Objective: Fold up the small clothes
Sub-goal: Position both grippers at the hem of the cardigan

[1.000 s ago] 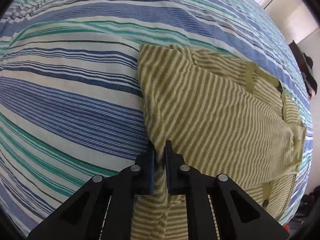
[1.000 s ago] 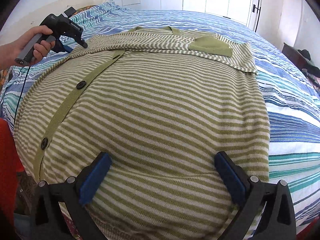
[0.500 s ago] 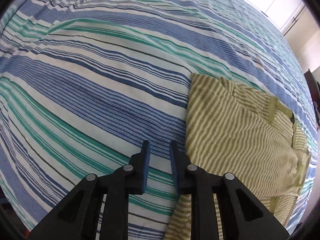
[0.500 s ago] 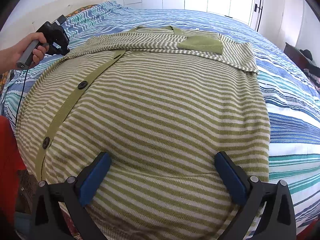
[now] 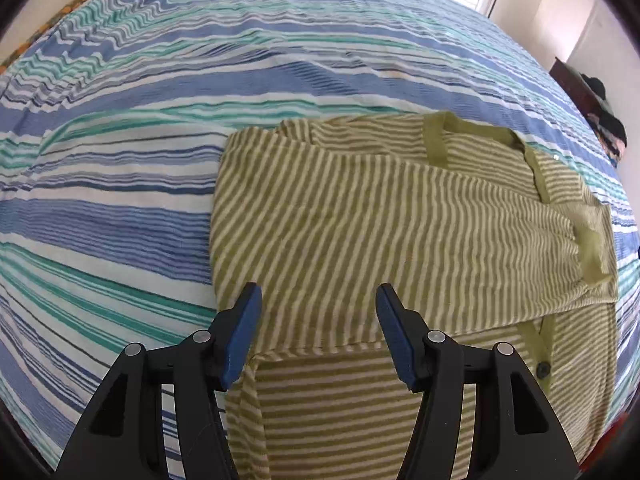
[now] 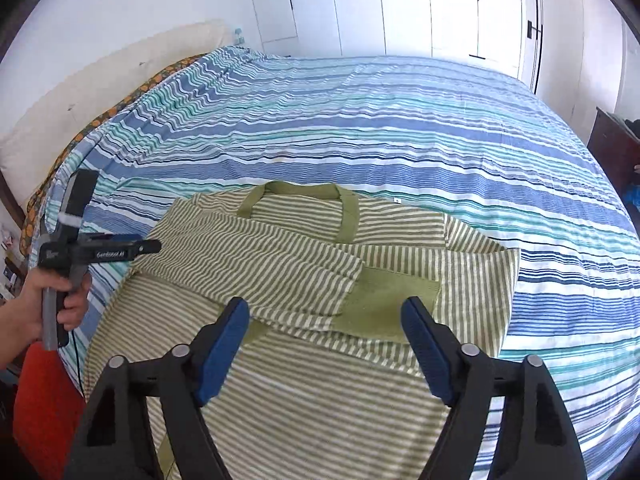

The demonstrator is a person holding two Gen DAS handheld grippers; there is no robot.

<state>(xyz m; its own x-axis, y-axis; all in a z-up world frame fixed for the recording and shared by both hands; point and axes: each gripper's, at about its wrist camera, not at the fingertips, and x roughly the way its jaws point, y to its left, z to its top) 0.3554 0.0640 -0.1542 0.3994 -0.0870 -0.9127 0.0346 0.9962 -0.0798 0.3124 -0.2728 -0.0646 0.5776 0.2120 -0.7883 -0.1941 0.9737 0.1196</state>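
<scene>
Cardigan (image 6: 304, 368): green-and-cream striped knit, lying flat on the bed, on its near part, buttoned front up.
Sleeves: both folded in across the chest; plain green cuff (image 6: 384, 304) of one lies on the striped body, right of centre in the right wrist view.
Collar (image 6: 300, 192): plain green band at the far edge.
Button placket (image 5: 544, 344): green strip with a dark button, near right in the left wrist view.
Left gripper (image 5: 318, 334): above the folded sleeve at the cardigan's left edge; jaws opening, released, nothing clamped between the blue pads.
Right gripper (image 6: 324, 348): above the cardigan's middle; jaws closing but apart, no cloth pinched.
Hand (image 6: 52, 304): at far left of the right wrist view, gripping the left gripper's handle.
Bed (image 6: 400, 128): blue, teal and white striped cover.
Wardrobe doors (image 6: 400, 4): white, beyond the bed.
</scene>
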